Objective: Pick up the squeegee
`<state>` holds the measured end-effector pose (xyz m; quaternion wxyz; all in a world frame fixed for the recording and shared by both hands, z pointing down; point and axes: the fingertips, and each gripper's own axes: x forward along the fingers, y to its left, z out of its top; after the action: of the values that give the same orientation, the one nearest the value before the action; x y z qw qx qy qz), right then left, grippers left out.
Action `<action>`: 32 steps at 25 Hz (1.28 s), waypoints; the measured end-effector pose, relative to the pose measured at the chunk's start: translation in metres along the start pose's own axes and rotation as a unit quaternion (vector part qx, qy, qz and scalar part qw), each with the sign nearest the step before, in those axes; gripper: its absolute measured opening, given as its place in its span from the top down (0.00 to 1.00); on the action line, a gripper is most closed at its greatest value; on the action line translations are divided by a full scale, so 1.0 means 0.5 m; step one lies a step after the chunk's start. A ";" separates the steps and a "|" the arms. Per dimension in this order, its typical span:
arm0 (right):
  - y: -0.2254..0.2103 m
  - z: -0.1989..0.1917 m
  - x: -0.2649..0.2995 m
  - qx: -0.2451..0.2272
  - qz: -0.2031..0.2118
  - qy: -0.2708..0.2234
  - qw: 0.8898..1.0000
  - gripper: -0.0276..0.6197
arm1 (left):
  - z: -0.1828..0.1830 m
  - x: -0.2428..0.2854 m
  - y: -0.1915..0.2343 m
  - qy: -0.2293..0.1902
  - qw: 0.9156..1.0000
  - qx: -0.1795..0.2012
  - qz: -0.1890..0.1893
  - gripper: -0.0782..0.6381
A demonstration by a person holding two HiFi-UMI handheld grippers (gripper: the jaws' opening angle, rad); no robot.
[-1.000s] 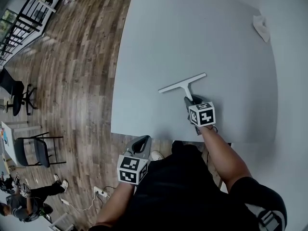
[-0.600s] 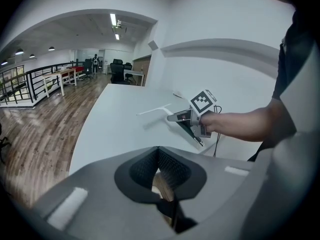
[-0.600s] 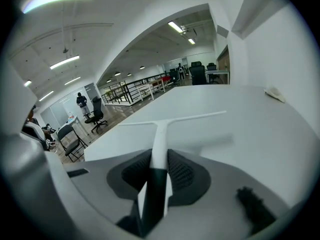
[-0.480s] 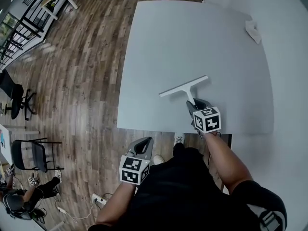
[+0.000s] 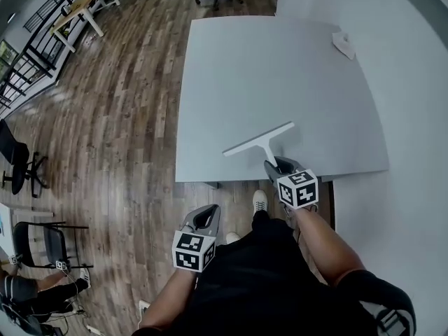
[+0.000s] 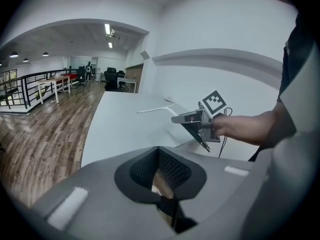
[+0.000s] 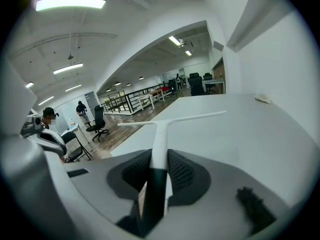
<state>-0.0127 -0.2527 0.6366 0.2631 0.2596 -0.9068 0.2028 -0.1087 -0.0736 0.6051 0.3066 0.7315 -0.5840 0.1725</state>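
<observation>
My right gripper (image 5: pixel 276 165) is clamped on the dark end of the squeegee (image 5: pixel 260 139) handle, so the long blade stays far from the jaws and points forward. The squeegee is over the near edge of the grey table (image 5: pixel 280 68) and, I judge, already free of its top. It is white, T-shaped, with a thin straight blade and a slim handle. My left gripper (image 5: pixel 205 217) waits low beside me, jaws together, nothing between them.

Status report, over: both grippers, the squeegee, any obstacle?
Left gripper shut, empty. Right gripper shut on squeegee handle, blade over the table. Nothing in the way; white rag at far corner.
</observation>
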 end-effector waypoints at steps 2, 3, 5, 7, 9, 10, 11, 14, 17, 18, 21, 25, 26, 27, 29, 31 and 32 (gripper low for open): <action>0.017 -0.021 -0.028 0.016 -0.004 -0.008 1.000 0.81 | -0.014 -0.016 -0.012 -0.005 1.000 0.003 -0.010 0.88; 0.027 -0.030 -0.042 0.025 -0.003 -0.013 1.000 0.81 | -0.021 -0.022 -0.020 -0.007 1.000 0.005 -0.016 0.88; 0.050 -0.046 -0.069 0.047 0.007 -0.029 0.998 0.81 | -0.036 -0.031 -0.036 -0.008 0.999 0.009 -0.031 0.88; 0.074 -0.057 -0.097 0.080 0.021 -0.046 0.996 0.81 | -0.047 -0.038 -0.054 -0.006 0.999 0.013 -0.046 0.88; 0.097 -0.063 -0.128 0.104 0.032 -0.056 0.992 0.81 | -0.049 -0.047 -0.077 -0.008 0.998 0.015 -0.061 0.88; 0.107 -0.066 -0.143 0.106 0.034 -0.056 0.992 0.81 | -0.045 -0.053 -0.090 -0.010 0.998 0.016 -0.067 0.88; 0.116 -0.071 -0.157 0.101 0.034 -0.053 0.993 0.81 | -0.040 -0.061 -0.101 -0.013 0.997 0.017 -0.072 0.88; 0.130 -0.081 -0.194 0.088 0.028 -0.047 0.995 0.81 | -0.024 -0.079 -0.128 -0.023 0.996 0.022 -0.079 0.88; 0.138 -0.065 -0.217 0.082 0.031 -0.062 0.994 0.81 | -0.010 -0.090 -0.135 -0.035 0.996 0.028 -0.073 0.88; 0.142 -0.055 -0.223 0.079 0.036 -0.068 0.994 0.81 | -0.006 -0.092 -0.136 -0.038 0.997 0.029 -0.068 0.88; 0.146 -0.026 -0.247 0.070 0.055 -0.082 0.993 0.81 | 0.008 -0.097 -0.148 -0.044 0.997 0.029 -0.052 0.88; 0.150 0.000 -0.285 0.043 0.081 -0.099 0.991 0.81 | 0.019 -0.089 -0.152 -0.059 0.998 0.018 -0.023 0.88; 0.146 0.005 -0.297 0.033 0.084 -0.102 0.991 0.81 | 0.023 -0.082 -0.154 -0.063 0.998 0.013 -0.016 0.88; 0.140 0.010 -0.311 0.024 0.085 -0.105 0.991 0.81 | 0.029 -0.073 -0.159 -0.069 0.998 0.006 -0.010 0.88; 0.126 0.014 -0.336 0.009 0.087 -0.110 0.990 0.81 | 0.043 -0.056 -0.177 -0.088 0.996 -0.010 -0.005 0.88; 0.111 0.016 -0.368 -0.002 0.089 -0.118 0.989 0.81 | 0.062 -0.042 -0.207 -0.116 0.993 -0.025 -0.005 0.88; 0.097 0.019 -0.393 -0.006 0.089 -0.124 0.988 0.81 | 0.074 -0.033 -0.234 -0.128 0.991 -0.029 -0.008 0.88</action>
<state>0.0985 -0.1482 0.5037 0.1307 0.1994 -0.9532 0.1861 -0.0045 -0.0700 0.5381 0.2524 0.7428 -0.6173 0.0580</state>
